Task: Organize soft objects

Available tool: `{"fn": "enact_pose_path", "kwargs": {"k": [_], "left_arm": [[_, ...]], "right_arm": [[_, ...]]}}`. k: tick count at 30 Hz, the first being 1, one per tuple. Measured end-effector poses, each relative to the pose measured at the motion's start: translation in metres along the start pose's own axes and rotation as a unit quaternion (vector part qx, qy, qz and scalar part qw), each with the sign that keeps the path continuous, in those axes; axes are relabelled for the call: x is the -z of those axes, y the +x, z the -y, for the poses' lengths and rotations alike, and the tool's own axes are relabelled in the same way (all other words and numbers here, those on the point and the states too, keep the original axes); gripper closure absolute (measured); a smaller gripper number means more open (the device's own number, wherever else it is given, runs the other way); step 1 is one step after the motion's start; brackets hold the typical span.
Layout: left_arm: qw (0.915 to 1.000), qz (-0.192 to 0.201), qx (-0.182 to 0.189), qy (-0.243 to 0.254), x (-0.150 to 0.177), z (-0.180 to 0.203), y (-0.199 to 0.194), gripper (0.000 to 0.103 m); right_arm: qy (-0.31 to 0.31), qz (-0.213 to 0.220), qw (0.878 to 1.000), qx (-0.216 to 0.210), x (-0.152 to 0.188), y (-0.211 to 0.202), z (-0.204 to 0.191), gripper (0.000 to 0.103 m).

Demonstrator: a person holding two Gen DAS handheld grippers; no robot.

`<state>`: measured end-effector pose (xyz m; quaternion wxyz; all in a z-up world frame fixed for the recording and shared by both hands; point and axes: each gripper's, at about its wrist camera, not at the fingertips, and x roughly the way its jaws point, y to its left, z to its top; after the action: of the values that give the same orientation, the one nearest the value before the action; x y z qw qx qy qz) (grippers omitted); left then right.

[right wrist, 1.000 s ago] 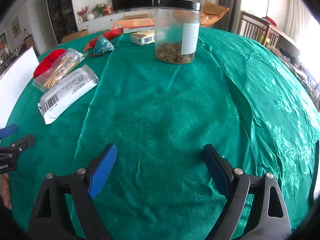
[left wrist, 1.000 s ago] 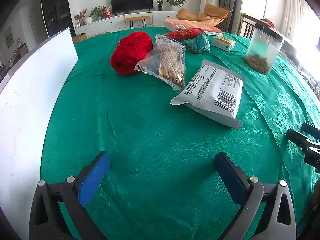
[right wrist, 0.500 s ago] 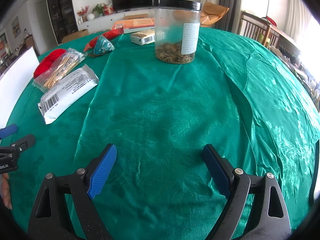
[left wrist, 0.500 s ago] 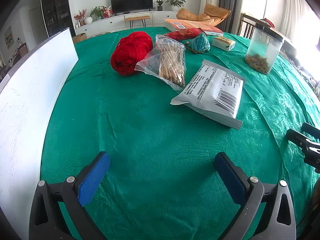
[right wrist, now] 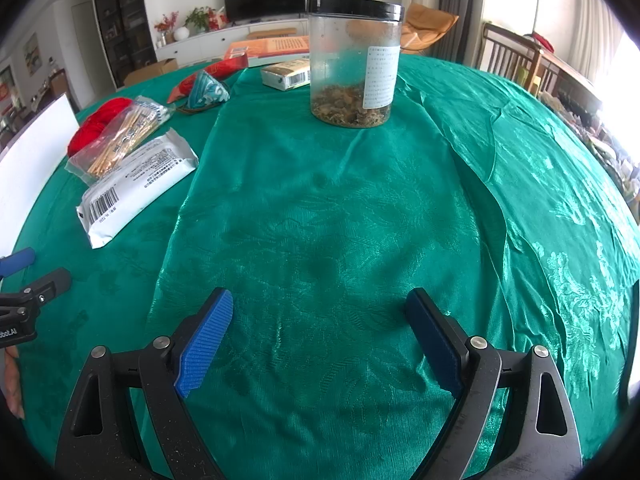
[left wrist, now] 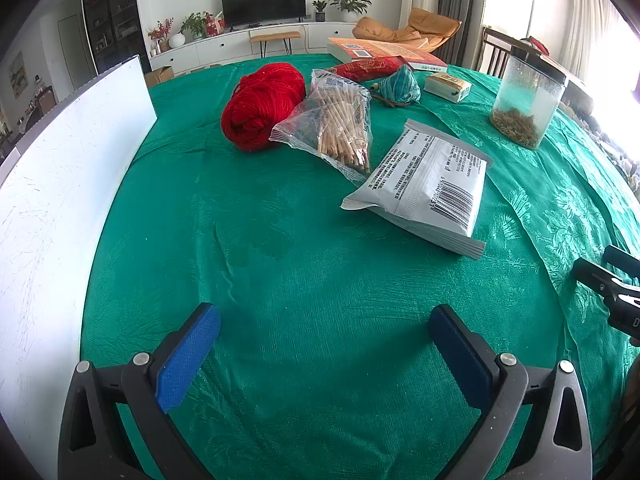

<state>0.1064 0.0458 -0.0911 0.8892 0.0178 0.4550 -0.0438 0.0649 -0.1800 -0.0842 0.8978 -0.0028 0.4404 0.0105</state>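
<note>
Left claw (left wrist: 324, 320) and right claw (right wrist: 320, 304) both spread wide, empty, above green-clothed counter (left wrist: 280, 280); red yarn ball (left wrist: 260, 106) beside stick bag (left wrist: 340, 128).

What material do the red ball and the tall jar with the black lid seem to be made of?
Red ball: probably yarn, matte and fuzzy; twisted strands show on its surface.
Tall jar: likely clear plastic, slightly cloudy, since its brown contents show through; the lid looks like smooth black plastic.

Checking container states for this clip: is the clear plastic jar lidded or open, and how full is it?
Lidded and mostly empty. The clear jar stands upright with its black lid on top; brownish dried material covers only the bottom.
</note>
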Motion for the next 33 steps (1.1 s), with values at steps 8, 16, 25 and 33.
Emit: {"fn": "enact_pose_path", "kwargs": {"k": [8, 16, 25, 33], "left_arm": [[1.0000, 0.000, -0.001, 0.000, -0.0001, -0.0003, 0.0000, 0.000], [1.0000, 0.000, 0.000, 0.000, -0.0001, -0.0002, 0.0000, 0.000], [1.0000, 0.000, 0.000, 0.000, -0.0003, -0.0002, 0.0000, 0.000], [1.0000, 0.000, -0.001, 0.000, -0.0003, -0.0001, 0.0001, 0.000]], "right_arm": [[0.000, 0.000, 1.000, 0.000, 0.0002, -0.0002, -0.0001, 0.013], [0.000, 0.000, 1.000, 0.000, 0.0003, -0.0004, -0.0003, 0.013], [0.000, 0.000, 1.000, 0.000, 0.0004, -0.0005, -0.0005, 0.013], [0.002, -0.001, 1.000, -0.007, 0.0011, 0.0003, 0.0001, 0.011]]}}
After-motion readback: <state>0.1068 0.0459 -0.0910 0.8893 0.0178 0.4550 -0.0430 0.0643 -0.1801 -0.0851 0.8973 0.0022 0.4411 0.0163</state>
